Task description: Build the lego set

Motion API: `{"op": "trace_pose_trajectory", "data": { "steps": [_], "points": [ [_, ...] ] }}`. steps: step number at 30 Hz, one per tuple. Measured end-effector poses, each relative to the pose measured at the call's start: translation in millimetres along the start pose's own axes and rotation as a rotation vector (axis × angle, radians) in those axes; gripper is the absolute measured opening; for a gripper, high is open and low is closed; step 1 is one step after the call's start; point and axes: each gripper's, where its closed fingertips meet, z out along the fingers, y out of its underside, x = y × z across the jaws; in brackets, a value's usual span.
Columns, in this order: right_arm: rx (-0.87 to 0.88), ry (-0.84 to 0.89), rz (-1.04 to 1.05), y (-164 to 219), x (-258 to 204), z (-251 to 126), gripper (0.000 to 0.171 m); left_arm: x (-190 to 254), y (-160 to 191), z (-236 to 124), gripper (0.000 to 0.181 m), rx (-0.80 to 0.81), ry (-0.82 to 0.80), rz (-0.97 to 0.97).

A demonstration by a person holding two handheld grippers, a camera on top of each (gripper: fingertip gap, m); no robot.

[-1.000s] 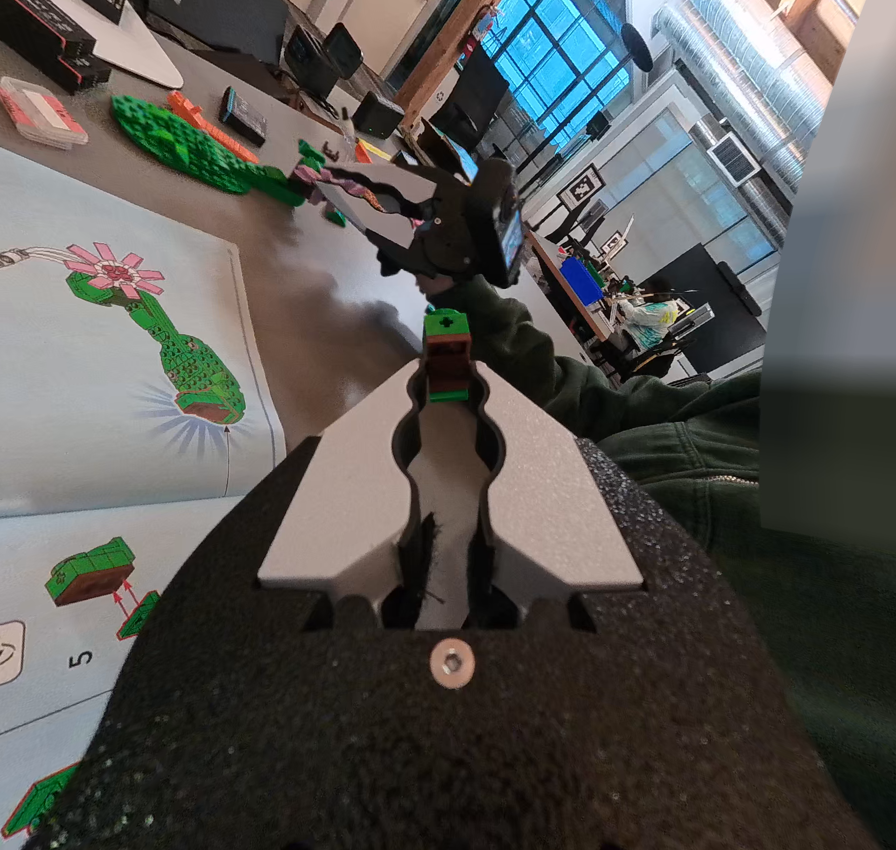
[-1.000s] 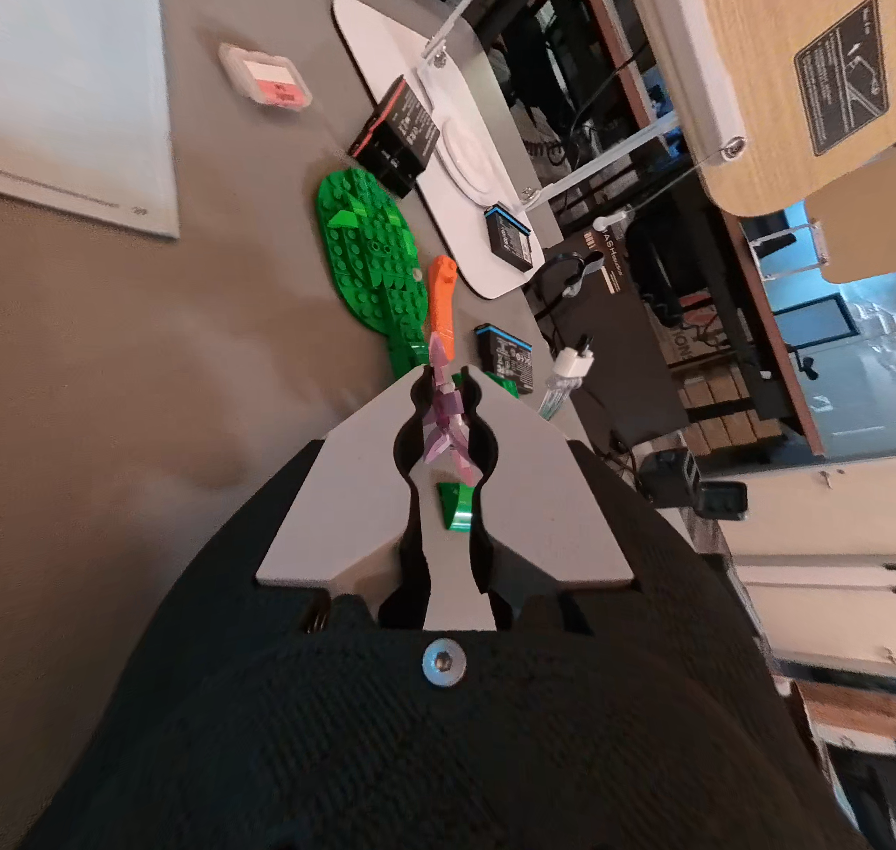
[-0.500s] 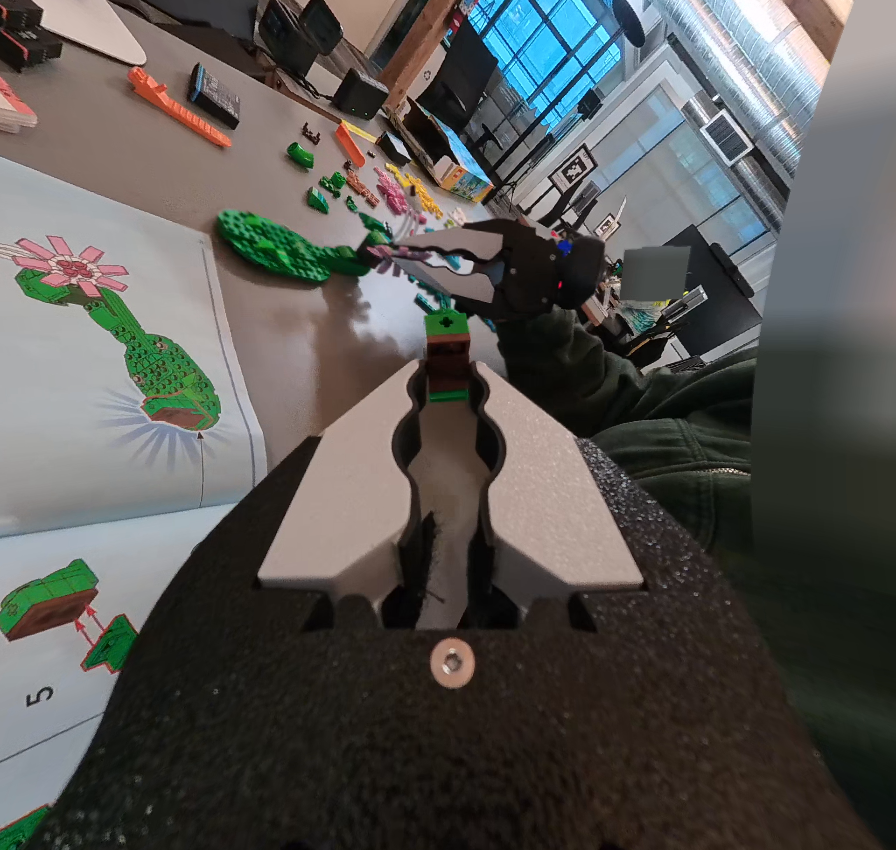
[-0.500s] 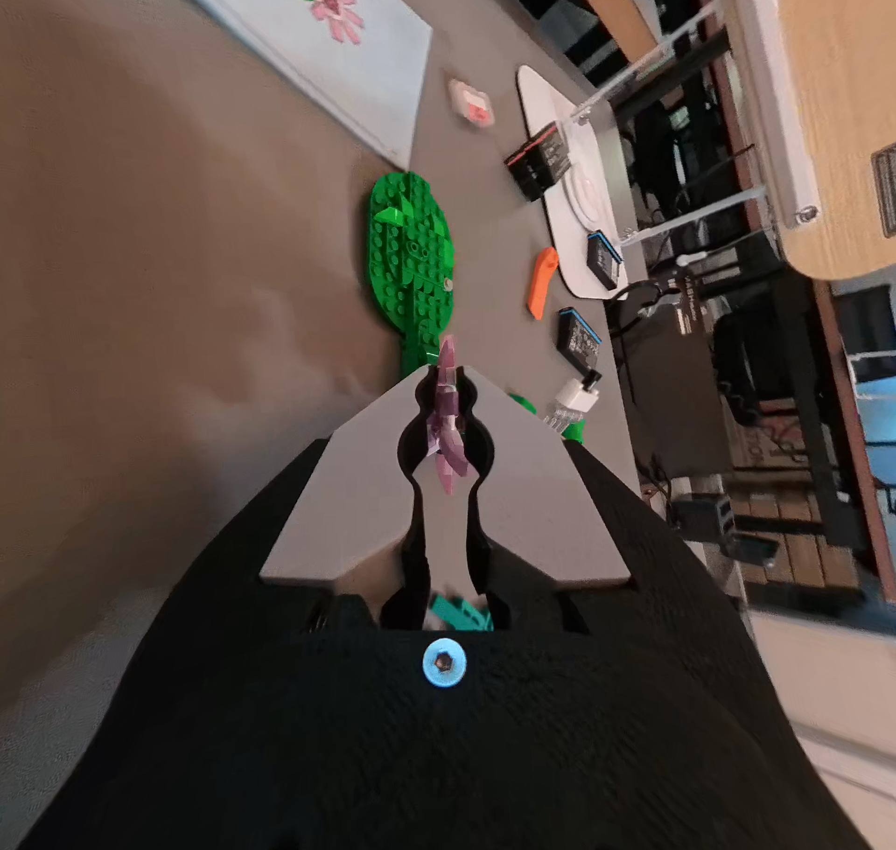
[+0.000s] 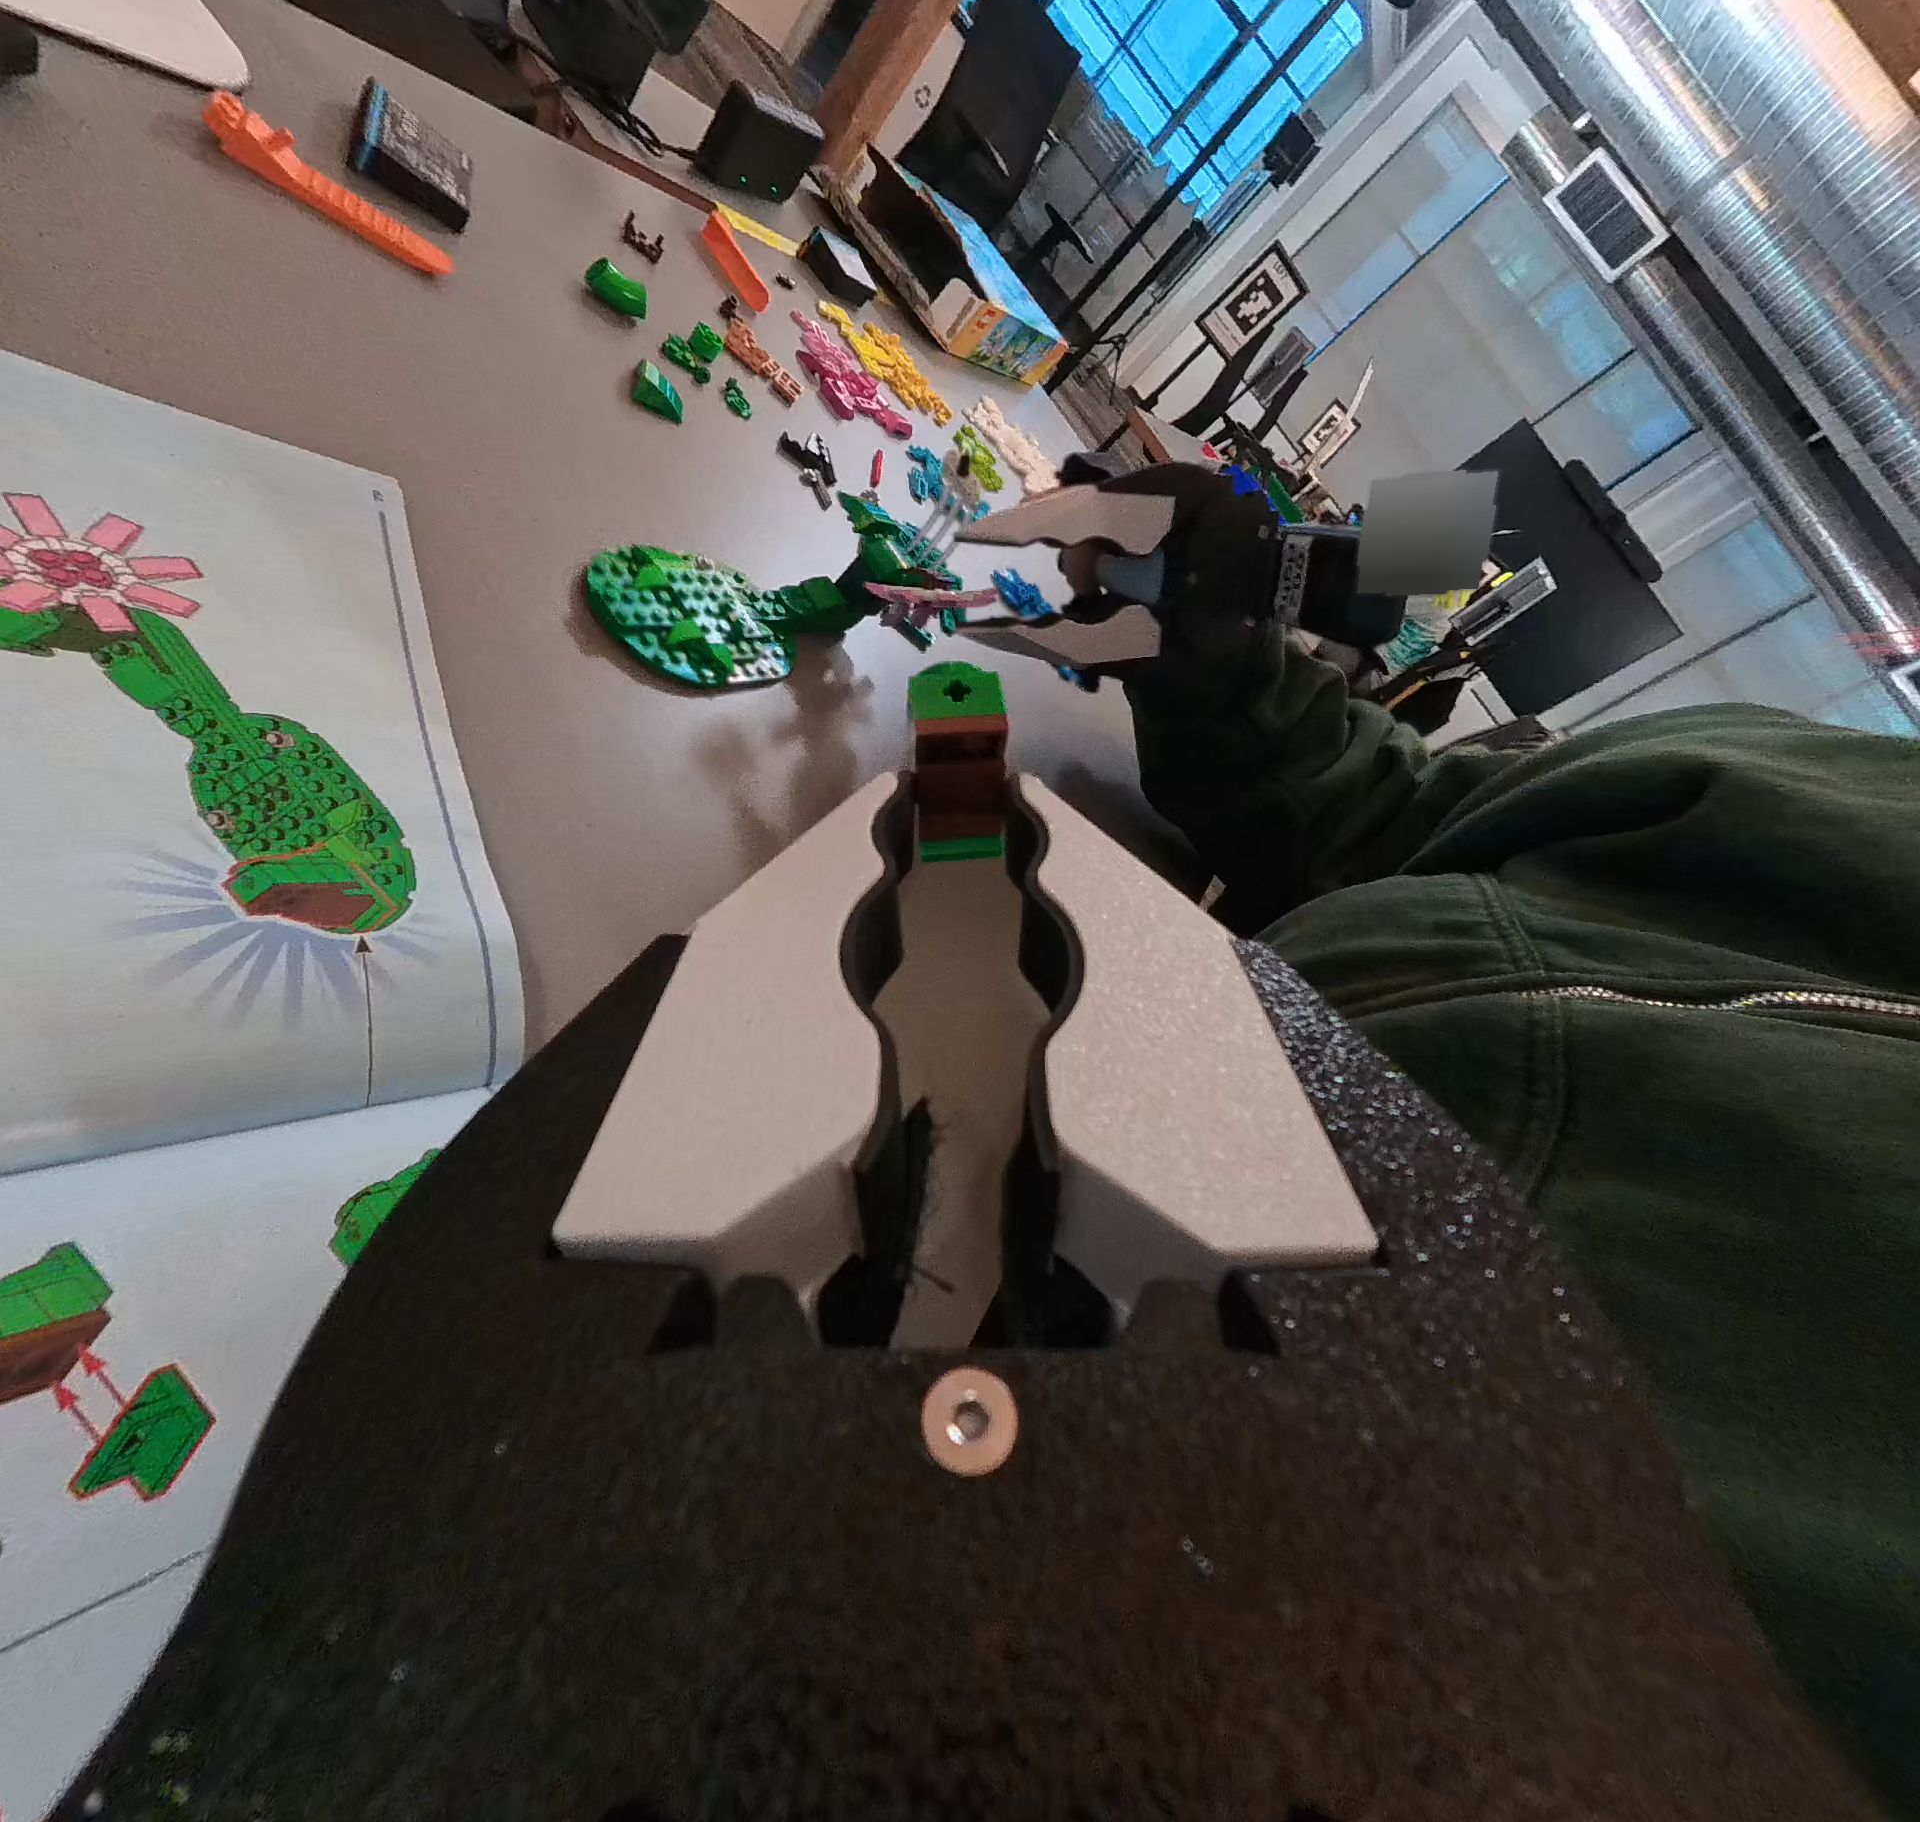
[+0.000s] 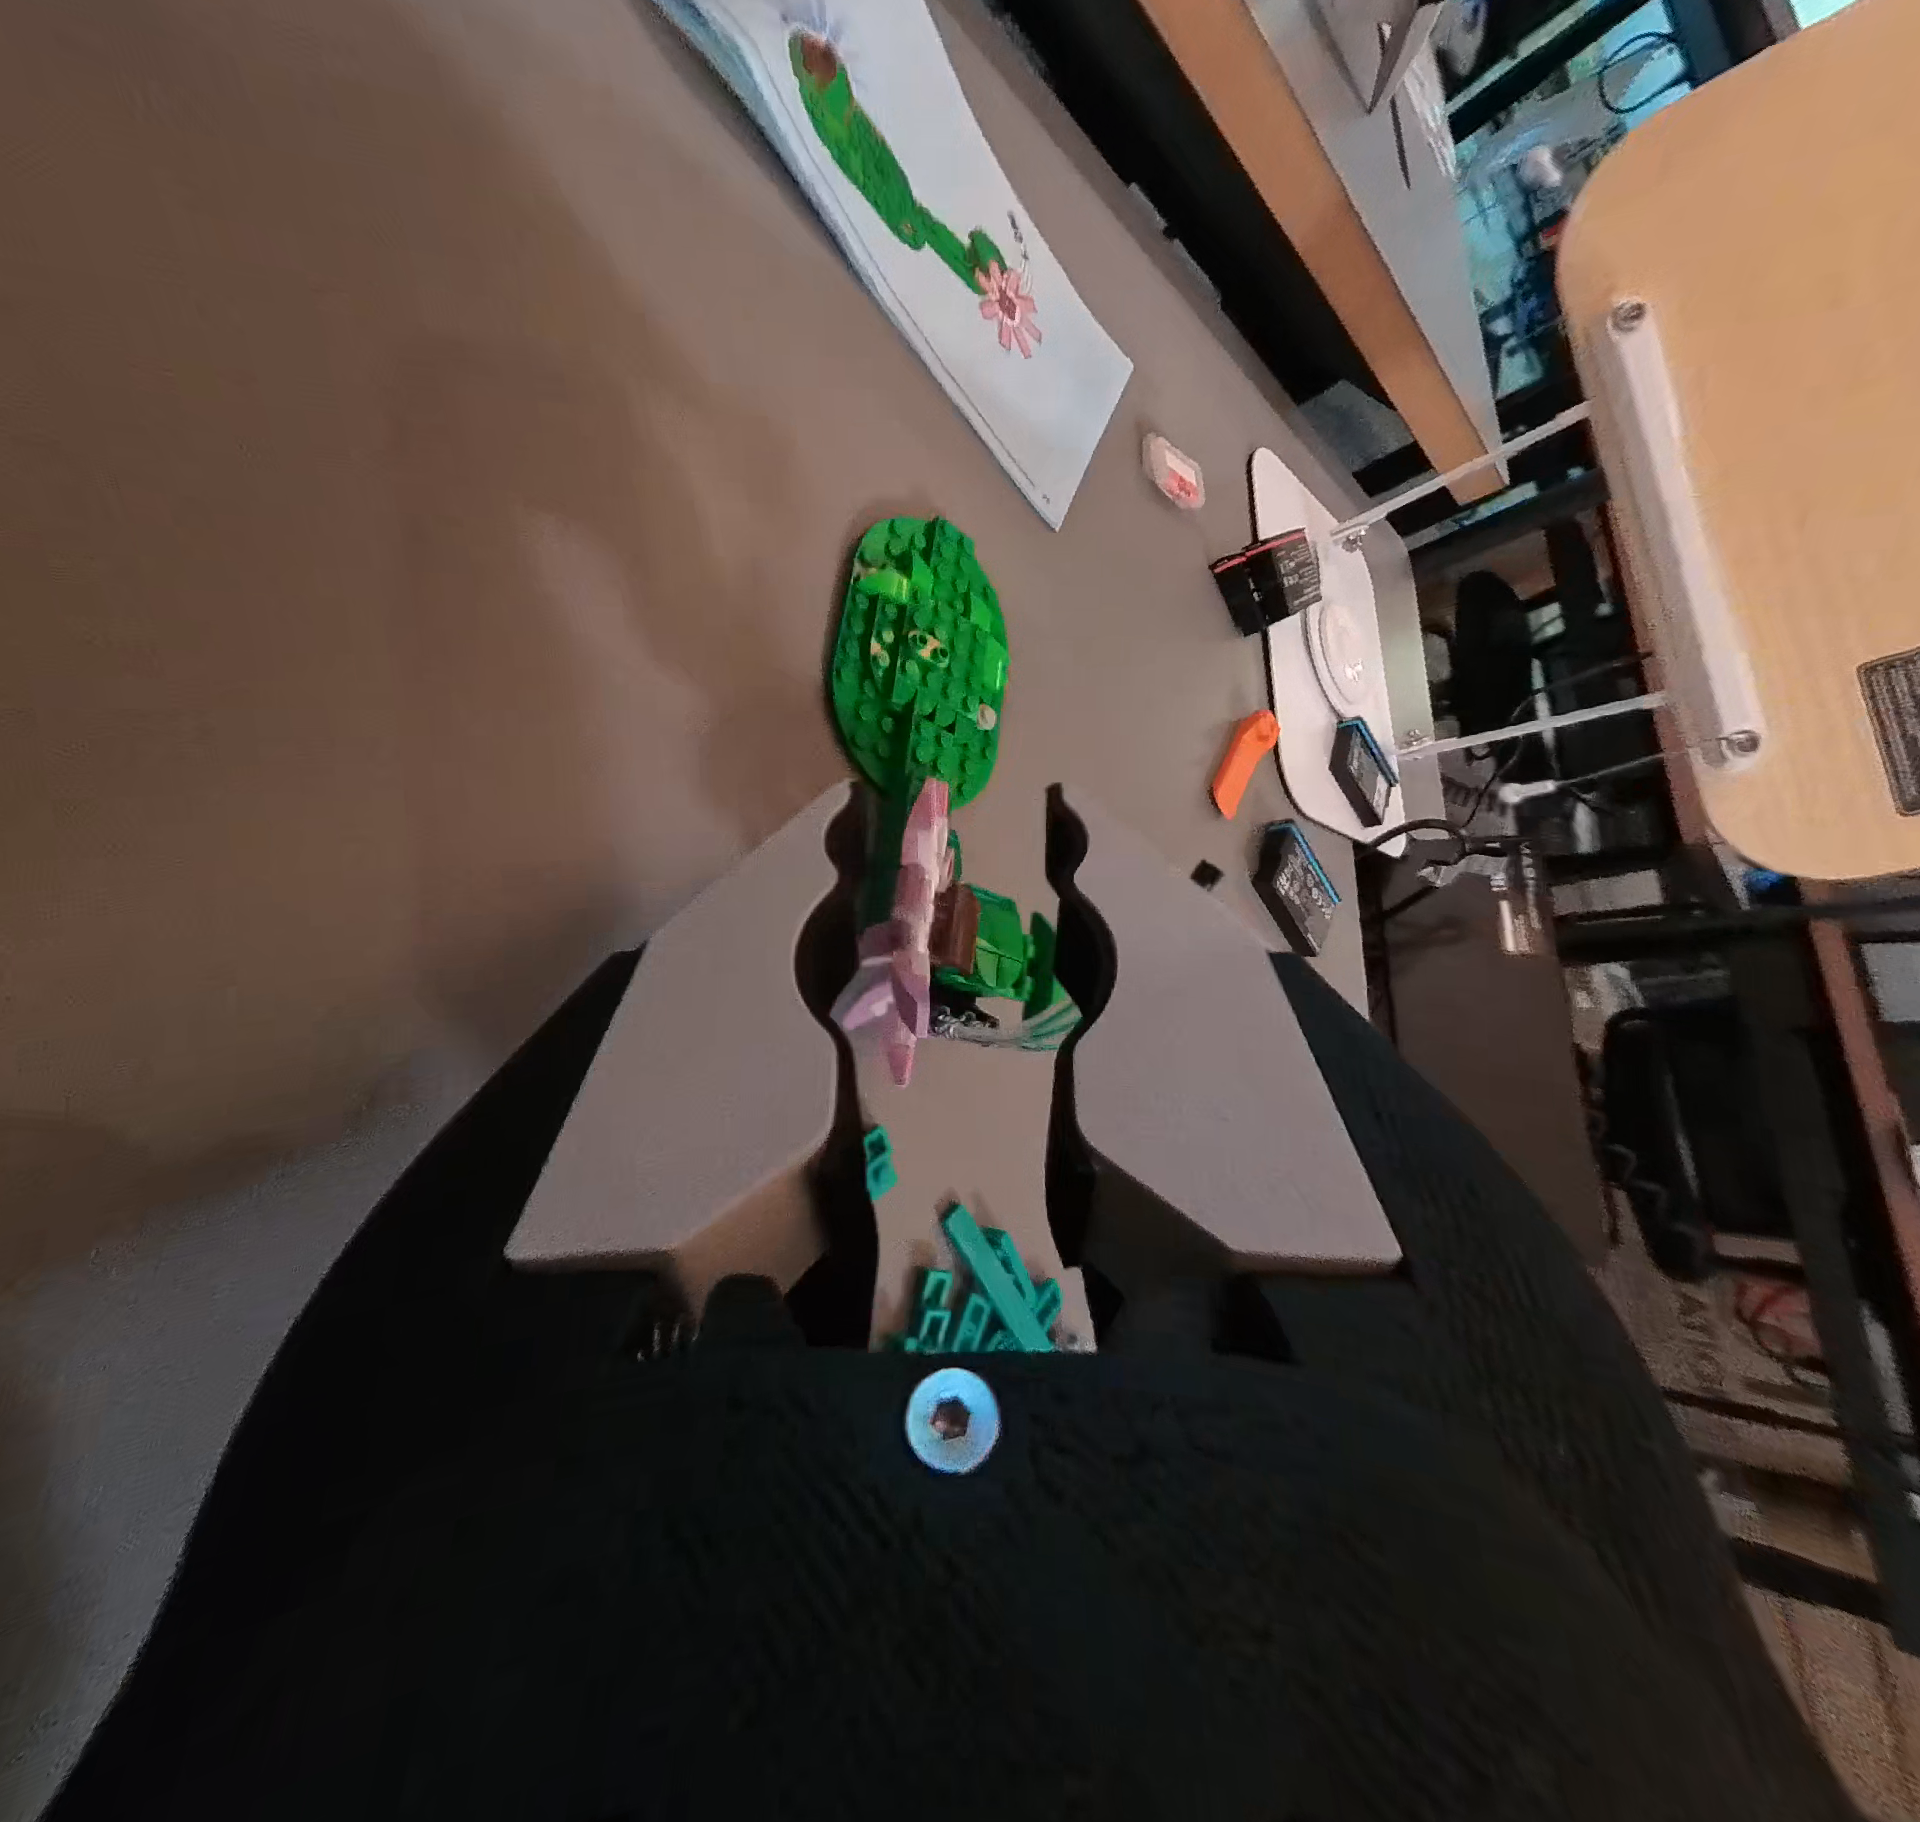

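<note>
My left gripper (image 5: 958,785) is shut on a small brown-and-green brick block (image 5: 956,723), held above the table. The green leaf-shaped model (image 5: 686,614) with a pink flower (image 5: 920,598) at its stem end lies on the grey table (image 5: 540,442), just beyond the block. My right gripper (image 5: 966,577) is open, with its jaws on either side of the flower. In the right wrist view the flower (image 6: 904,941) sits between the spread fingers of the right gripper (image 6: 951,806), and the green model (image 6: 920,671) stretches away past the tips.
An open instruction booklet (image 5: 208,733) lies to the left, and also shows in the right wrist view (image 6: 914,214). Sorted loose bricks (image 5: 852,370), an orange brick separator (image 5: 322,183), black battery packs (image 5: 410,157) and a set box (image 5: 966,286) lie farther back. Teal pieces (image 6: 977,1294) lie under the right gripper. A green sleeve (image 5: 1558,1045) is at the right. The gap from one gripper's tips to the other's is roughly 20 cm.
My right gripper carried the green model by its flower closer to my left gripper, then opened and let it go. My left gripper still holds the block.
</note>
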Motion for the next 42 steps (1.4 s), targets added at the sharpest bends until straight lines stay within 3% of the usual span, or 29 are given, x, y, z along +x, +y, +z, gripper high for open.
{"op": "trace_pose_trajectory", "data": {
  "steps": [5,9,13,16,19,28,42],
  "points": [
    [-0.011,-0.032,0.314,-31.4,2.5,-1.8,0.041,5.2,-16.7,-23.7,0.014,0.063,-0.090,0.069],
    [-0.046,-0.136,0.618,-72.7,-15.1,31.0,0.047,19.3,-30.8,-40.3,0.014,0.111,-0.140,0.150],
    [-0.203,-0.028,0.718,-60.1,-4.7,75.3,0.056,34.0,-36.6,-50.0,0.014,0.129,-0.155,0.208],
    [-0.300,-0.090,0.835,-47.5,-11.5,99.8,0.075,37.3,-37.4,-55.8,0.014,0.136,-0.158,0.218],
    [-0.398,-0.166,0.918,-36.3,-25.6,111.7,0.078,36.9,-39.0,-61.3,0.014,0.150,-0.158,0.222],
    [-0.406,-0.142,1.001,-25.6,-19.4,122.9,0.080,31.7,-36.2,-58.6,0.014,0.130,-0.160,0.221],
    [-0.301,-0.418,0.936,-54.9,-58.6,94.1,0.070,25.6,-34.9,-57.0,0.014,0.127,-0.164,0.204]
  ]
}}
